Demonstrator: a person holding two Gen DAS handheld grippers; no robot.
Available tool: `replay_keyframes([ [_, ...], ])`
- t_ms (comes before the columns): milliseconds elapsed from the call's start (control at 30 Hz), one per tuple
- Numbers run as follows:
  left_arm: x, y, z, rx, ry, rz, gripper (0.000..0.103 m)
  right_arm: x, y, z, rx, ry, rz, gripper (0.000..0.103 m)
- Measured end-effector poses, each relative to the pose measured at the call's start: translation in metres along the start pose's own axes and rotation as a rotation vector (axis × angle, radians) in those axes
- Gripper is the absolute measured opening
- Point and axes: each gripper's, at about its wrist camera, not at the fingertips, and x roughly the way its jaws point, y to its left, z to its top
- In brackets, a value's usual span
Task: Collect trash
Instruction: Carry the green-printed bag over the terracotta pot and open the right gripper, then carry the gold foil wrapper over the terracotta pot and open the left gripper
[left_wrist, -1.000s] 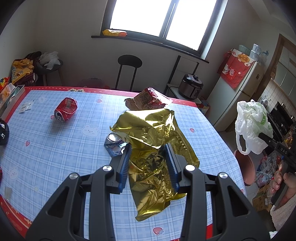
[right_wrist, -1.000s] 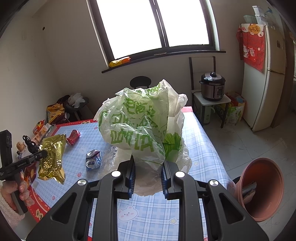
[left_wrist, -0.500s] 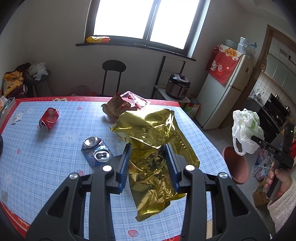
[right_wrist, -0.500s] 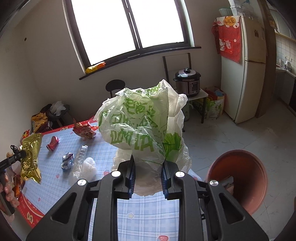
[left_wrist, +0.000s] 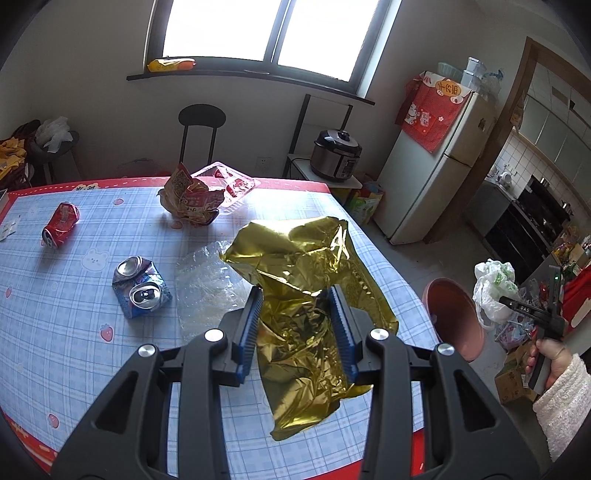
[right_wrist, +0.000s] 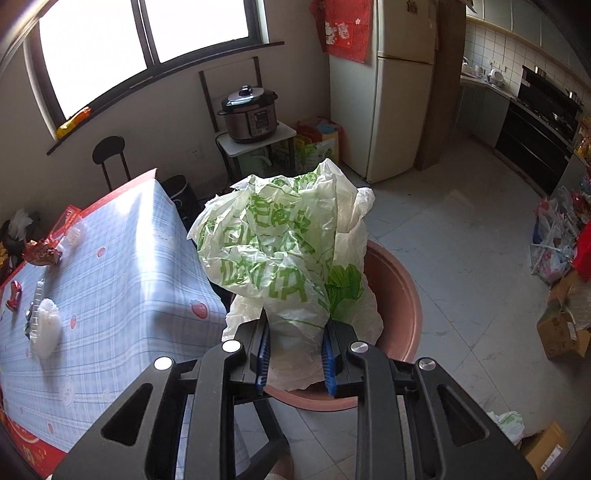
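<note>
On my right, a crumpled white carrier bag (right_wrist: 284, 254) with green print fills the middle of the view. My right hand-held gripper (right_wrist: 295, 360) is clenched almost fully on its lower bunch, and the bag hangs above the terracotta bin (right_wrist: 402, 295) on the floor, whose rim shows from three to six o'clock around it. I judge the bag nearly weightless, soft and slippery; a pinch on gathered folds should hold best.

On my left, a large gold foil wrapper (left_wrist: 306, 306) is grasped by my left hand-held gripper (left_wrist: 297, 328), jaws part open with the blue pads pressing its crumpled middle. It hangs over the worktop (left_wrist: 55, 332) edge, its loose end drooping toward six o'clock. It looks light, crinkly and easily torn.

Left on the worktop: a clear plastic sheet (left_wrist: 207, 284) just at nine o'clock of the foil, a snack bag (left_wrist: 192, 199) at eleven o'clock, a crushed blue can (left_wrist: 140, 288) at nine o'clock, a red can (left_wrist: 61, 225) at ten o'clock. The cans look stiffer, best gripped across their flattened sides.
</note>
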Motion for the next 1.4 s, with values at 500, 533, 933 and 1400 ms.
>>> replay_keyframes([
  [500,0.019,-0.031,0.003,0.016,0.018,-0.002,0.039,0.031,-0.018,0.01,0.043,0.046,-0.019,0.04],
  [533,0.02,-0.032,0.003,0.018,0.019,-0.002,0.039,0.029,-0.017,0.011,0.042,0.037,-0.015,0.05],
  [933,0.032,-0.047,0.008,0.041,0.031,-0.027,0.039,-0.014,0.005,0.032,-0.033,-0.065,0.064,0.097],
  [1400,0.068,-0.105,0.008,0.088,0.08,-0.094,0.039,-0.07,0.029,0.045,-0.1,-0.16,0.129,0.098],
])
